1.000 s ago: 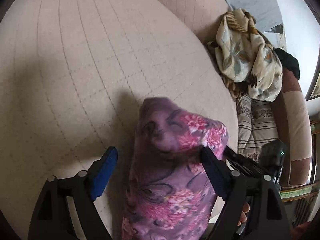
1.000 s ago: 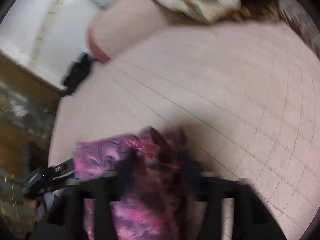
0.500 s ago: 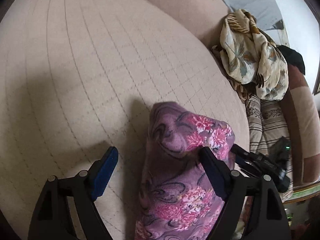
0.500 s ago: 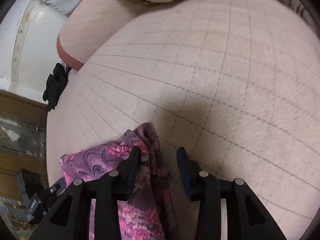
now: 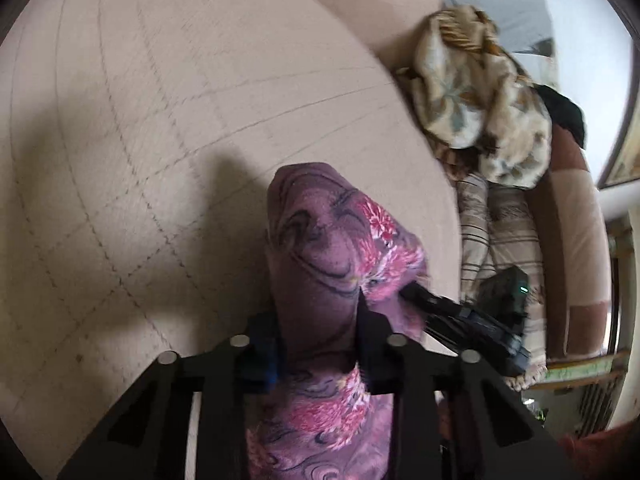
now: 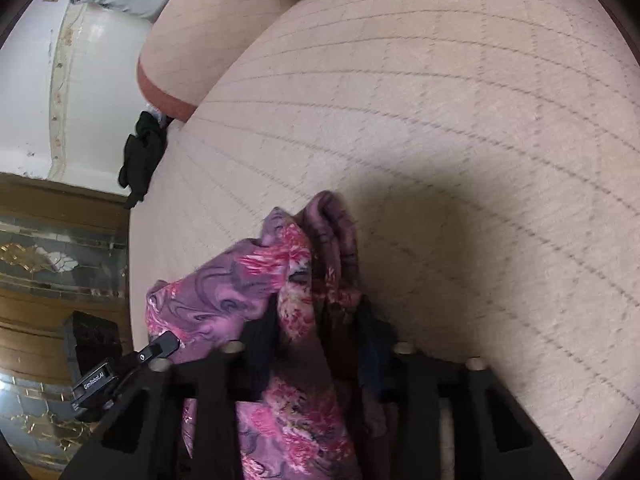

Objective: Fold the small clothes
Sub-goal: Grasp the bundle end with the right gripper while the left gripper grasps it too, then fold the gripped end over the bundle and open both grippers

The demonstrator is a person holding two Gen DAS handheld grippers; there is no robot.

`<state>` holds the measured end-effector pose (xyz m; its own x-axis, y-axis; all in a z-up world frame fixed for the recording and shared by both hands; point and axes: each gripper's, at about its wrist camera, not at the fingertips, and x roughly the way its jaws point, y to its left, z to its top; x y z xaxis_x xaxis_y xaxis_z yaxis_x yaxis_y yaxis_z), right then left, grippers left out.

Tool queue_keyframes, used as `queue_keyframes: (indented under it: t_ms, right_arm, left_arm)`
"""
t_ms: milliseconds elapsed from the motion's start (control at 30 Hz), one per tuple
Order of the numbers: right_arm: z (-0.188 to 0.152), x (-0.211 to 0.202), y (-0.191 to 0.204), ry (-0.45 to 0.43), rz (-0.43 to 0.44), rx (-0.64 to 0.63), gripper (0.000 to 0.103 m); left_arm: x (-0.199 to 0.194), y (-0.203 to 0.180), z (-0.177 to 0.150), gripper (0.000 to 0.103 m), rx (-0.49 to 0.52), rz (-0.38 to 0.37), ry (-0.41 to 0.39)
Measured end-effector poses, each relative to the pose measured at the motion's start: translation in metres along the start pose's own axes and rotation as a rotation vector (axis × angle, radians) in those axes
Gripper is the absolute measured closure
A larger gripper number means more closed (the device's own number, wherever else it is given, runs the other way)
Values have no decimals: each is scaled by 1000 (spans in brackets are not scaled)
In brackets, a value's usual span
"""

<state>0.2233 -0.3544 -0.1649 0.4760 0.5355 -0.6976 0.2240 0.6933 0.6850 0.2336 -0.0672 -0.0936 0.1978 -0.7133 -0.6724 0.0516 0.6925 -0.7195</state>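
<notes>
A small purple garment with pink flowers [image 5: 332, 248] hangs bunched over the beige quilted couch seat [image 5: 160, 120]. My left gripper [image 5: 316, 340] is shut on one edge of it, the cloth pinched between its jaws. My right gripper [image 6: 320, 328] is shut on another edge of the same garment [image 6: 240, 292], which drapes between and below its fingers. The right gripper also shows in the left wrist view [image 5: 472, 320], close on the right, and the left one in the right wrist view [image 6: 120, 372], at lower left.
A crumpled cream floral cloth [image 5: 480, 100] and a striped cloth [image 5: 496, 232] lie at the couch's right end, with a black item [image 5: 564, 112] behind. A black cloth [image 6: 142, 156] hangs at the couch edge. A wooden cabinet [image 6: 48, 240] stands to the left.
My left gripper has closed from wide open onto the garment. My right gripper has closed tighter on its edge. The garment now hangs between both grippers.
</notes>
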Motion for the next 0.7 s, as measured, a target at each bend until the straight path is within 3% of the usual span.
queue_keyframes:
  t_ms: [67,167,300,433,533,633,667,700]
  right_arm:
    - [-2,0,11,-14,-14,-28,76]
    - [-4,-15,41,-60,34,-87,79]
    - [13,-26,93,-105,103,-154,79]
    - [52,-10,149,-121,84,-235,79]
    - [86,27,163,-112,74,-247,78]
    - [98,82,154,-55,-17,-287,69]
    - [95,94,146,-34,-65,-286,69]
    - [91,97,137,-28,-92,-273,69]
  left_arm:
    - [-17,-10,-2,78,22,-18,-19]
    - [-52,-16,7,78,28,-28,-51]
    - [-95,-18,56,79,43,-40,-117]
    - [-103,-9,117,78,59,-13,-173]
    - [-80,14,142,71,104,100,-168]
    - [-50,50,144,68,40,264,-140]
    - [-45,58,144,67,36,293,-110]
    - [-46,59,143,64,39,276,-103]
